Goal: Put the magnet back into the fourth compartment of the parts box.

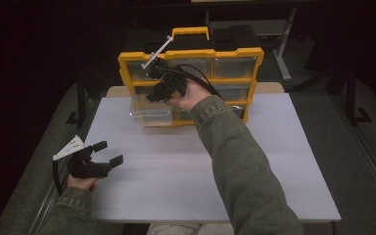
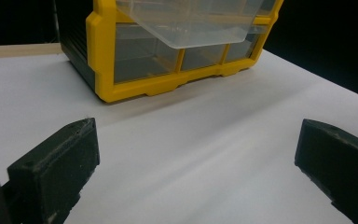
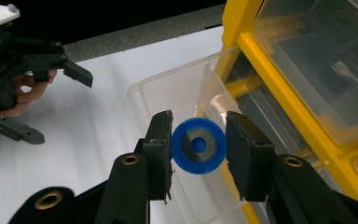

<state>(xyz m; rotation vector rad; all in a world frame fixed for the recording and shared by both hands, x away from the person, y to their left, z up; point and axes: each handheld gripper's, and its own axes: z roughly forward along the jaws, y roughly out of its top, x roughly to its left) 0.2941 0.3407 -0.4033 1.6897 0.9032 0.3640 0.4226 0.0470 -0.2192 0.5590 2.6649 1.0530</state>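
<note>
A blue disc (image 3: 199, 145) with a grey metal centre is held between the pads of the right gripper (image 3: 199, 149), its jaws closed on the disc's two sides; the disc stands on edge, face toward the camera. Directly beneath and behind it an open clear drawer (image 3: 177, 100) is seen, pulled out from the lower left of the yellow organiser (image 1: 191, 54), which stands upright at the far edge of the white table (image 1: 176, 181). In the high view the right gripper (image 1: 157, 88) is seen raised over that drawer (image 1: 149, 111). The step in hand is judged to be the placing of the disc into the drawer. The next move is judged to call for a short lowering until the disc is inside the drawer walls, then a parting of the jaws. The left gripper (image 1: 108, 153) is held wide open near the table's left edge, nothing between its jaws, well apart from the organiser (image 2: 168, 84).
</note>
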